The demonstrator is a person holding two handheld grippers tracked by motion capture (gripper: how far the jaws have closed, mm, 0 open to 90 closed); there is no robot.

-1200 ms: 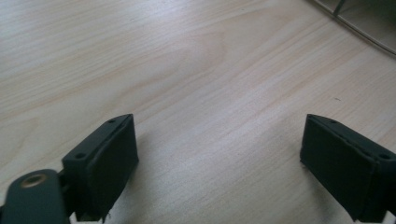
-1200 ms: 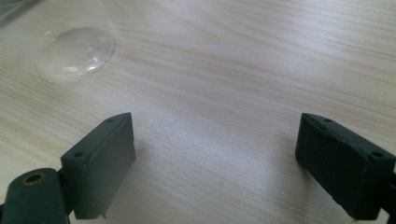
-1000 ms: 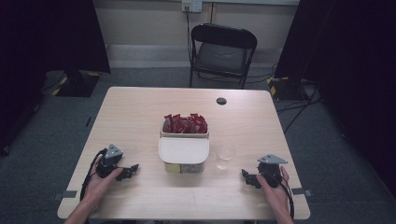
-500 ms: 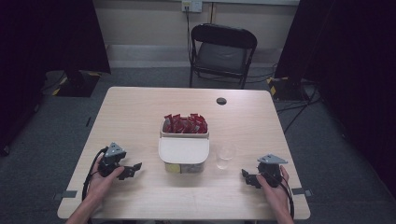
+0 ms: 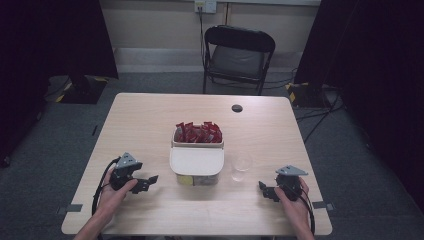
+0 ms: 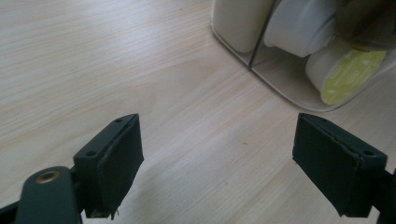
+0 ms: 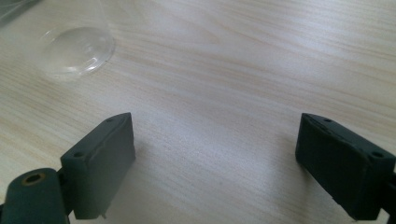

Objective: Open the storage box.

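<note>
A cream two-part container (image 5: 196,161) stands mid-table, its far part full of red packets (image 5: 198,132). In the left gripper view its near wall (image 6: 243,35) shows white tubs, one with a yellow lid (image 6: 349,77). A clear cup (image 5: 241,167) stands just right of the container, and its base (image 7: 77,49) lies ahead of the right jaws. My left gripper (image 5: 146,184) (image 6: 219,154) is open over bare wood, left of the container. My right gripper (image 5: 264,191) (image 7: 215,154) is open, right of the cup and holding nothing.
A small black round object (image 5: 237,108) lies near the table's far edge. A black folding chair (image 5: 239,55) stands behind the table (image 5: 140,120). Bare wood stretches on both sides of the container. Cables trail from both grippers toward the near edge.
My left gripper has edged slightly right, toward the container. The right gripper has stayed where it was.
</note>
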